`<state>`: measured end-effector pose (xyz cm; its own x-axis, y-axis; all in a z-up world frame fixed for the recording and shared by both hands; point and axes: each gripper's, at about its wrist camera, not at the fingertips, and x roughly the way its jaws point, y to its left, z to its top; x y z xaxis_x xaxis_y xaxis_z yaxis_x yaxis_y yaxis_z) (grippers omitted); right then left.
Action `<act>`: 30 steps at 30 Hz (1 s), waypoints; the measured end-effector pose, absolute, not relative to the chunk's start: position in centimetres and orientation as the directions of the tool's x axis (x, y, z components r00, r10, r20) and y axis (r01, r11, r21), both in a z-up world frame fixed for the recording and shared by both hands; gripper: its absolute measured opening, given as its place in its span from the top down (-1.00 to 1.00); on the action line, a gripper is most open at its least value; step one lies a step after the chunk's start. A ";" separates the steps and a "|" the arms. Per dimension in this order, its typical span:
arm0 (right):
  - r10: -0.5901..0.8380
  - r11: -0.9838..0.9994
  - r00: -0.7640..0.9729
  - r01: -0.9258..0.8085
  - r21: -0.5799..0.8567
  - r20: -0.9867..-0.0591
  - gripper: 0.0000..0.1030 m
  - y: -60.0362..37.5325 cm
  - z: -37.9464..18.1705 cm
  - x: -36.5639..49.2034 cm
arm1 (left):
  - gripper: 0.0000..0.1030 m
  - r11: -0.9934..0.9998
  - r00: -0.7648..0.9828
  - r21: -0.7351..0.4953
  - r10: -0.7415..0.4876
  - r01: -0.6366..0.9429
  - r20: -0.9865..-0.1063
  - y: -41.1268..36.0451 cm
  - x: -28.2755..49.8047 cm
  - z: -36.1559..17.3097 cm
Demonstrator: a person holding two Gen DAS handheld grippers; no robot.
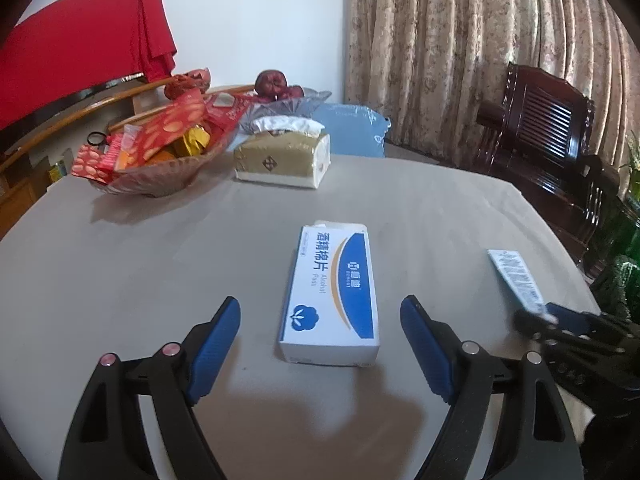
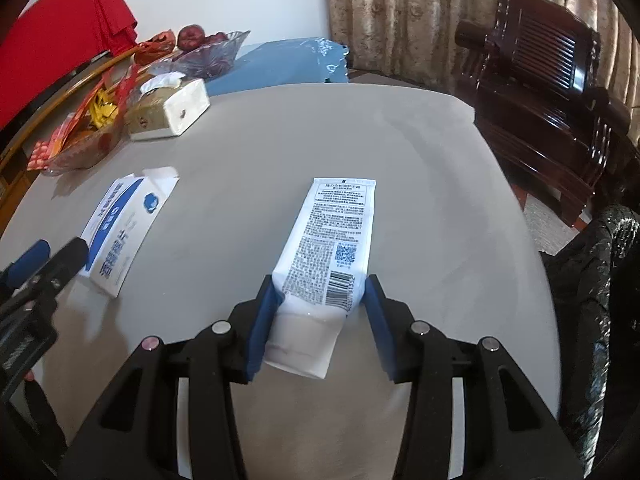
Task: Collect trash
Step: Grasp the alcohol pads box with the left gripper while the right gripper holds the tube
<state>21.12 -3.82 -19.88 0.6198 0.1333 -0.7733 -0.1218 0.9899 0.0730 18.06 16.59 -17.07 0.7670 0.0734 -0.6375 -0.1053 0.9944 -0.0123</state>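
Grey table [image 2: 400, 140], tissue box [image 2: 168, 110], snack basket [image 1: 152, 176], wooden chair [image 2: 540, 80]

Sitting on the one grey table [image 1: 160, 264]: one blue-and-white alcohol pad box [image 1: 332, 292], one white printed tube [image 2: 328, 256], one tissue pack [image 1: 284, 156], two glass bowls, one of snacks [image 1: 152, 148], one of fruit [image 1: 280, 100]. Two grippers are working over it, left [image 1: 320, 320] and right [image 2: 320, 296]. One dark wooden chair [image 1: 552, 148] is standing beyond.

Blue-and-white box [image 1: 330, 294], white tube [image 2: 326, 252] (black print, blue code), grey table [image 1: 160, 260], red-patterned wrappers [image 1: 160, 132], floral beige curtain [image 1: 460, 48]
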 end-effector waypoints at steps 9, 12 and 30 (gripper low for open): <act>0.132 0.990 0.632 -0.129 0.065 -0.764 0.16 -4.6 -19.8 21.3 | -0.41 0.993 0.703 -0.012 0.072 -0.115 -0.708 16.1 20.5 -18.7; 0.140 0.988 0.632 -0.136 0.069 -0.762 0.16 -4.5 -19.7 21.3 | -0.35 0.993 0.661 -0.005 0.073 -0.114 -0.747 16.0 21.3 -19.3; 0.142 0.987 0.668 -0.152 0.054 -0.731 0.16 -5.5 -17.8 19.8 | -0.06 0.994 0.701 -0.033 0.052 -0.107 -0.711 15.6 20.1 -18.1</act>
